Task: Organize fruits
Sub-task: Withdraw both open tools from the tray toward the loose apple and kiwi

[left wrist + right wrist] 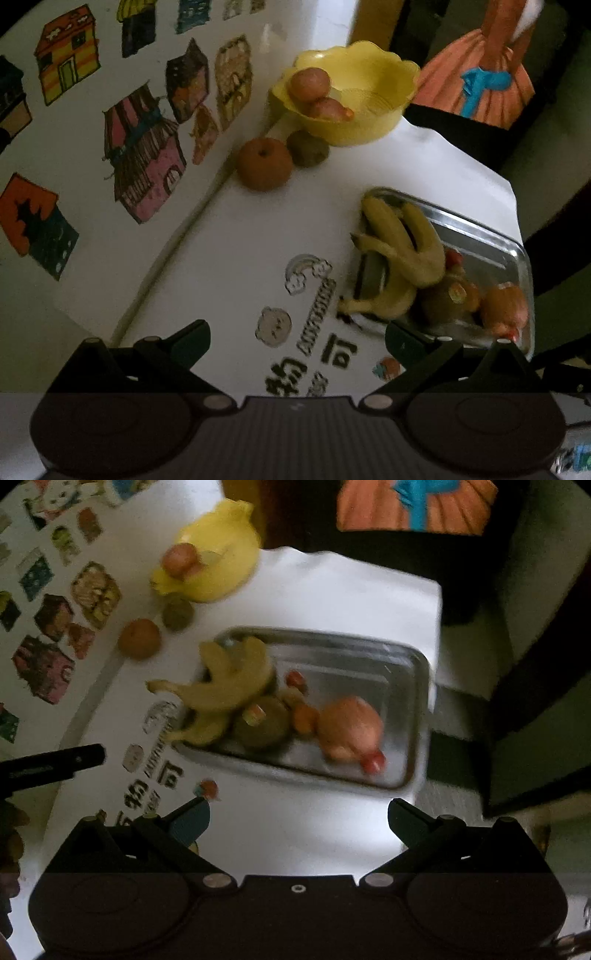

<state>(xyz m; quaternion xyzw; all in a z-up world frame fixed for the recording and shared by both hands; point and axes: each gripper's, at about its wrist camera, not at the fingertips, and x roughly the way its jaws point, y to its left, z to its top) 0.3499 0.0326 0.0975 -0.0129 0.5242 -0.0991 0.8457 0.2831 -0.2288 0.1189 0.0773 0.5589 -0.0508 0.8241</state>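
A yellow scalloped bowl (354, 99) (218, 554) at the table's far side holds two reddish fruits (309, 83). In front of it an orange fruit (264, 163) (139, 638) and a brown kiwi (307, 147) (178, 612) lie on the white table. A steel tray (491, 236) (406, 686) carries a banana bunch (402, 240) (221, 686), a stickered kiwi (264, 722), a small orange fruit (304, 718) and a pink pomegranate-like fruit (351, 727). My left gripper (297, 338) hovers open over the printed cloth, left of the tray. My right gripper (299, 816) hangs open in front of the tray's near edge, holding nothing.
The printed cloth with house pictures (144, 155) covers the left side. The white tabletop (332, 590) ends at a dark drop on the right. An orange dress picture (480, 74) stands behind. A tip of the left gripper's fingers (55, 762) shows at the left in the right wrist view.
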